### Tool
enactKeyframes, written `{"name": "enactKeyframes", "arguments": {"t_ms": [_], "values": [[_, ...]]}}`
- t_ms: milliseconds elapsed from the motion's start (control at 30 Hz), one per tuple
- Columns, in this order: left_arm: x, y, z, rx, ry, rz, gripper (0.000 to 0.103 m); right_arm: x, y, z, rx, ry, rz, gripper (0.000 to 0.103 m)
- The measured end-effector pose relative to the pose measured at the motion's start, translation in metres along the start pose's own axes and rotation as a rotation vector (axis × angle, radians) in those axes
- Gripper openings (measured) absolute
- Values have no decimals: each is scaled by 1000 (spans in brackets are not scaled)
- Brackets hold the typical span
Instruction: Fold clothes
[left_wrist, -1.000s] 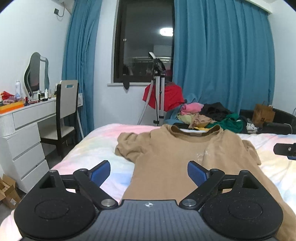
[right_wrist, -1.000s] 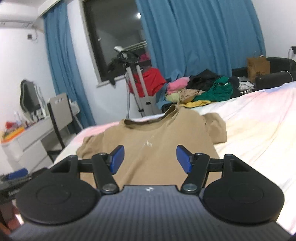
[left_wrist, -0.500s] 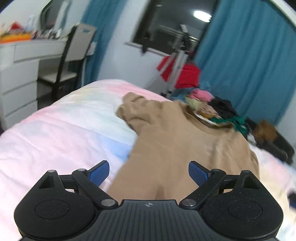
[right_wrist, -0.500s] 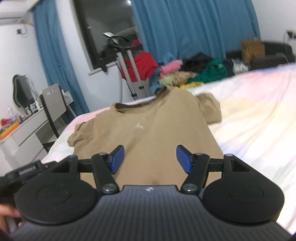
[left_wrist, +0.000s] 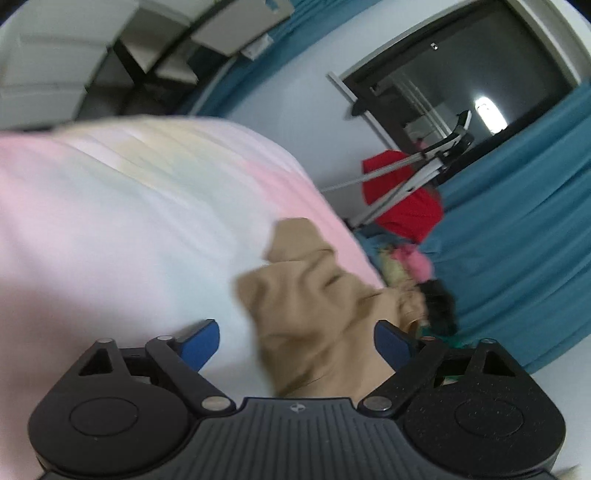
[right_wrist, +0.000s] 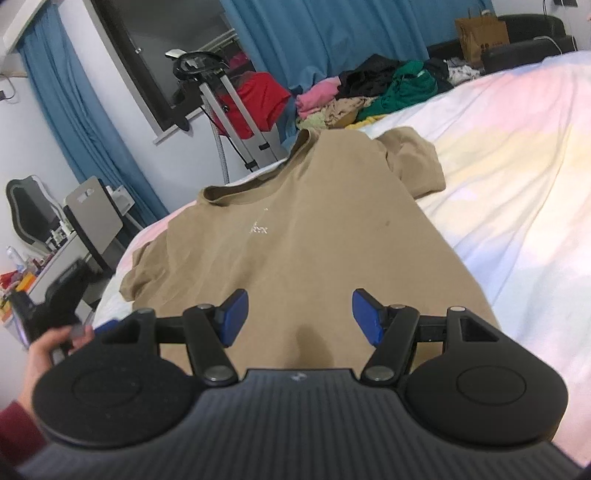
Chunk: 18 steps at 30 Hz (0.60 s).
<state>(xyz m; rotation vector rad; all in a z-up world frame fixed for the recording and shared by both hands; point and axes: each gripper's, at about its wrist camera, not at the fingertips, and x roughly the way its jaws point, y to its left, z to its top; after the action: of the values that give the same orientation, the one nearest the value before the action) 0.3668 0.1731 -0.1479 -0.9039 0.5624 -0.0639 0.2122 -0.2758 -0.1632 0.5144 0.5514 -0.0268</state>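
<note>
A tan t-shirt (right_wrist: 295, 240) lies flat, front up, on the pastel bed, collar toward the far edge. My right gripper (right_wrist: 299, 314) is open and empty, hovering over the shirt's lower middle. My left gripper (left_wrist: 295, 339) is open and empty, tilted and low over the bed by the shirt's crumpled left sleeve (left_wrist: 314, 295). In the right wrist view the left gripper (right_wrist: 55, 314) shows in a hand at the shirt's left side.
A pile of loose clothes (right_wrist: 369, 92) lies past the bed's far edge. A tripod with a red cloth (right_wrist: 236, 107) stands by the window. A white desk with chair (right_wrist: 92, 214) is to the left. The bed sheet (right_wrist: 517, 184) spreads wide to the right.
My left gripper has swung left and rolled, dropping close to the shirt's left sleeve. My right gripper has moved forward and tilted down over the shirt's lower part.
</note>
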Motion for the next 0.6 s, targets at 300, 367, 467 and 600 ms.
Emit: {"name": "enactKeyframes", "arguments": {"t_ms": [300, 367, 467, 600], "values": [[46, -6, -11, -66, -70, 130, 64, 43, -4, -2, 18, 56, 2, 65], [45, -2, -8, -82, -83, 157, 41, 47, -7, -4, 30, 70, 6, 65], [35, 7, 0, -67, -69, 149, 17, 48, -11, -6, 62, 94, 6, 65], [3, 10, 17, -20, -99, 158, 11, 41, -11, -7, 73, 91, 9, 65]]}}
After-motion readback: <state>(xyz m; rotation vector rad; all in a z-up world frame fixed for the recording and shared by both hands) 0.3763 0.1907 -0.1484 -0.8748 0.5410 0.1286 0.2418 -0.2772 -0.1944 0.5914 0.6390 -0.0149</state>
